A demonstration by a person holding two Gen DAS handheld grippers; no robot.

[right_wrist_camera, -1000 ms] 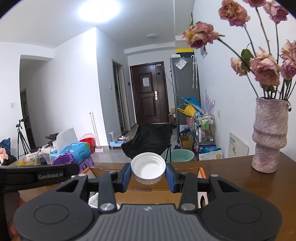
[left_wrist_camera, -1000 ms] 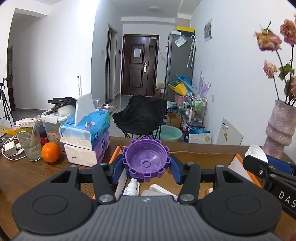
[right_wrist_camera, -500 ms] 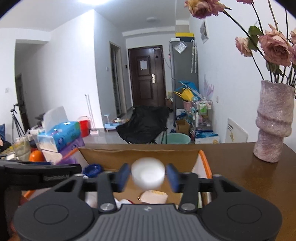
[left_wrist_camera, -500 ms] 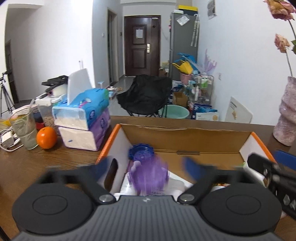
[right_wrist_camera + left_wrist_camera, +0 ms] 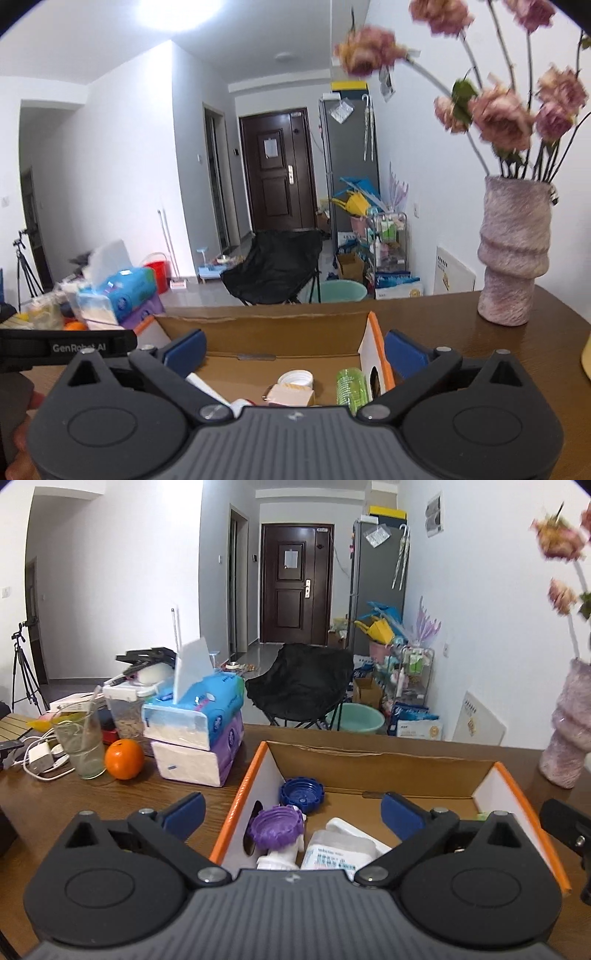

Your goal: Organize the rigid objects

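Observation:
A cardboard box (image 5: 376,764) with orange edges stands on the wooden table. In the left wrist view a purple notched cap (image 5: 275,826) lies in it on a white bottle, with a blue cap (image 5: 301,794) behind and a white labelled bottle (image 5: 341,851) beside. My left gripper (image 5: 291,808) is open and empty above the box. In the right wrist view the box (image 5: 258,326) holds a white cap (image 5: 295,377), a green bottle (image 5: 351,387) and a small beige carton (image 5: 290,397). My right gripper (image 5: 293,349) is open and empty above them.
Left of the box are stacked tissue packs (image 5: 195,731), an orange (image 5: 123,758), a glass (image 5: 81,746) and a charger with cables (image 5: 40,755). A pink vase with dried roses (image 5: 513,254) stands at the right on the table. The other gripper's arm (image 5: 62,347) shows at left.
Both grippers opened. The purple cap dropped from the left gripper into the box, and the white cap dropped from the right gripper into the box.

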